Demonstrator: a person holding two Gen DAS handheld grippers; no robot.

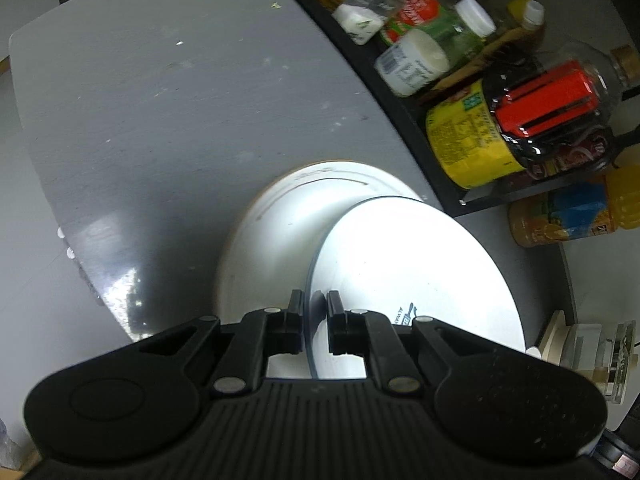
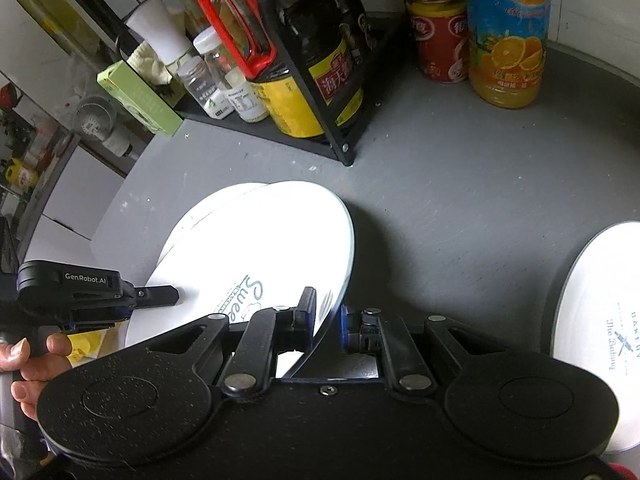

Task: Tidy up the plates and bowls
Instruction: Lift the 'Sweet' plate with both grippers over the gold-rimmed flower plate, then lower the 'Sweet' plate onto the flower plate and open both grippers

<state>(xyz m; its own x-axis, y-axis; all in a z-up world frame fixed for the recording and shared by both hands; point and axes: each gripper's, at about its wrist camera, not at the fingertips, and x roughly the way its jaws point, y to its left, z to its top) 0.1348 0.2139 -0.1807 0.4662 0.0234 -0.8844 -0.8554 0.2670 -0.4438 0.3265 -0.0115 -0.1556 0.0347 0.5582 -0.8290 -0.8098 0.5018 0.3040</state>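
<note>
Both the left gripper [image 1: 313,312] and the right gripper [image 2: 328,312] are nearly closed, each pinching the rim of the tilted white plate [image 2: 256,240]. With such thin edge grips it could slip and strike the plate beneath [image 1: 276,216], or clip the black rack [image 2: 320,136] at twelve o'clock.

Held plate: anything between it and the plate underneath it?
Nothing visible. The held plate is pinched at opposite rims by the left gripper and right gripper, and it overlaps the lower plate with no object between them.

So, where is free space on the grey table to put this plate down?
Bare grey table lies between the held plate and the other plate at right, in front of the black rack. The rack and juice bottle are crowded.
</note>
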